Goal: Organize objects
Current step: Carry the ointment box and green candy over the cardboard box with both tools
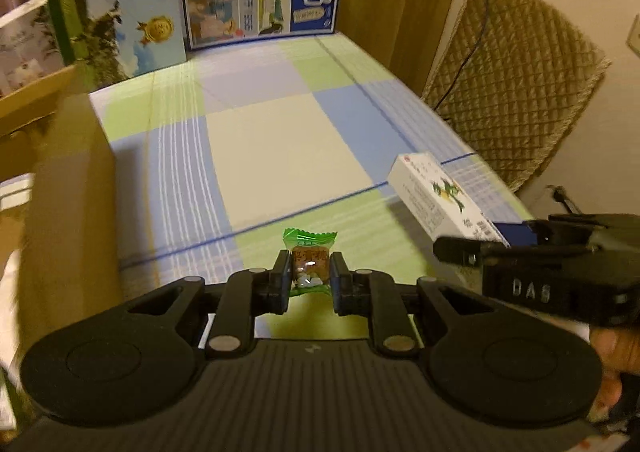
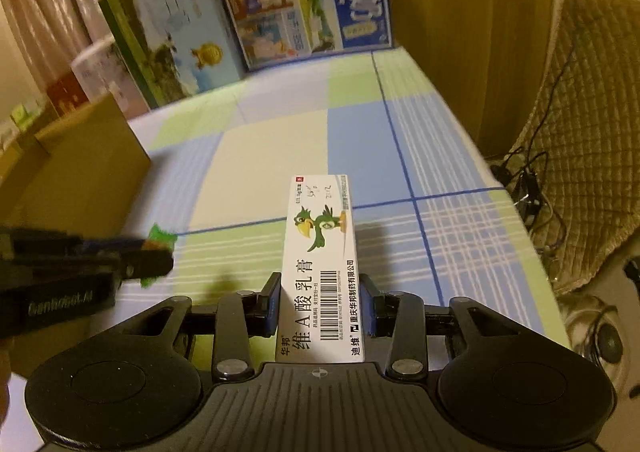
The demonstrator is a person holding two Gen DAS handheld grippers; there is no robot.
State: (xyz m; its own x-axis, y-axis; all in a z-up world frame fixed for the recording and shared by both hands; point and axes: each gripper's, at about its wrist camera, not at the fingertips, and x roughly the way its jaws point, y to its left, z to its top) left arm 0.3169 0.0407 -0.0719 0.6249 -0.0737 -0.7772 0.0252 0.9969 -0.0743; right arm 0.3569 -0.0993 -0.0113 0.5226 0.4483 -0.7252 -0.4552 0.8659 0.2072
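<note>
**Both grippers loaded, box at the left edge**

The left gripper (image 1: 310,276) is clamped on a small green-wrapped candy (image 1: 309,252), held above the checked green-and-blue tablecloth (image 1: 280,155). The right gripper (image 2: 320,304) grips a long white cardboard ointment box with a green bird (image 2: 320,264), its long axis running forward along the fingers. An open brown cardboard carton (image 1: 68,179) fills the left of the frame; the candy hand looks nearer to it, so it likely drops first.

checked cloth (image 1: 280,155) open ahead; cardboard box (image 1: 68,179) blocks left.
</note>
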